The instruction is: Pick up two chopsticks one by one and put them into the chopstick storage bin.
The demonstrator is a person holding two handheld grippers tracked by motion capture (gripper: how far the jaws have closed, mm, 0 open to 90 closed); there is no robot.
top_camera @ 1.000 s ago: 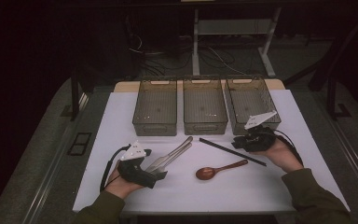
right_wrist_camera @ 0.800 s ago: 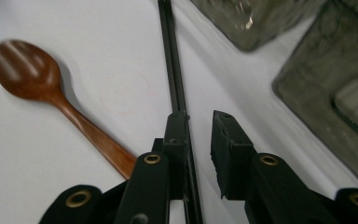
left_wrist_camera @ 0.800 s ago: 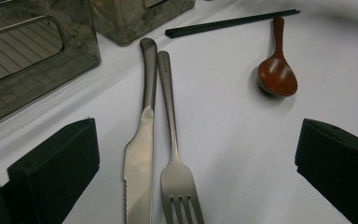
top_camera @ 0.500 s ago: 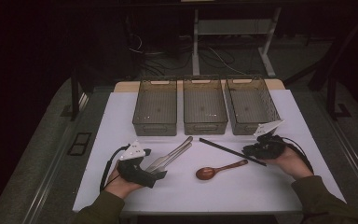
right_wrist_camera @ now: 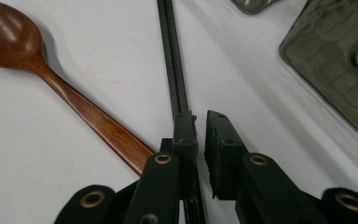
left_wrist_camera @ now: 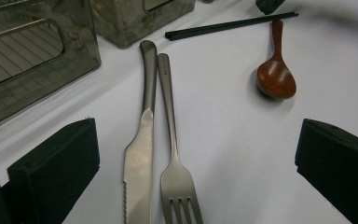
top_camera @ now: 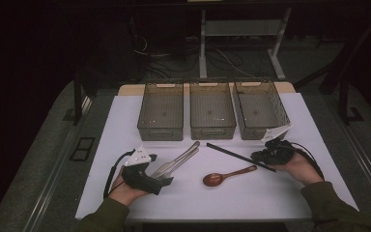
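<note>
Our right gripper (right_wrist_camera: 200, 119) has just been closing around the chopsticks (right_wrist_camera: 171, 56), lower right; our left gripper (left_wrist_camera: 196, 172) gapes wide; bins (top_camera: 211, 108) hold nothing, sorting barely begun.

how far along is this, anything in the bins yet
Nothing looks done: all three bins look empty. In hand: the right hand-held gripper has just been closing, jaws nearly together at the end of the black chopsticks, which lie on the table; whether the pads press them I cannot tell. Left to do: the knife, fork and wooden spoon lie untouched, with the left hand-held gripper open around knife and fork.
</note>
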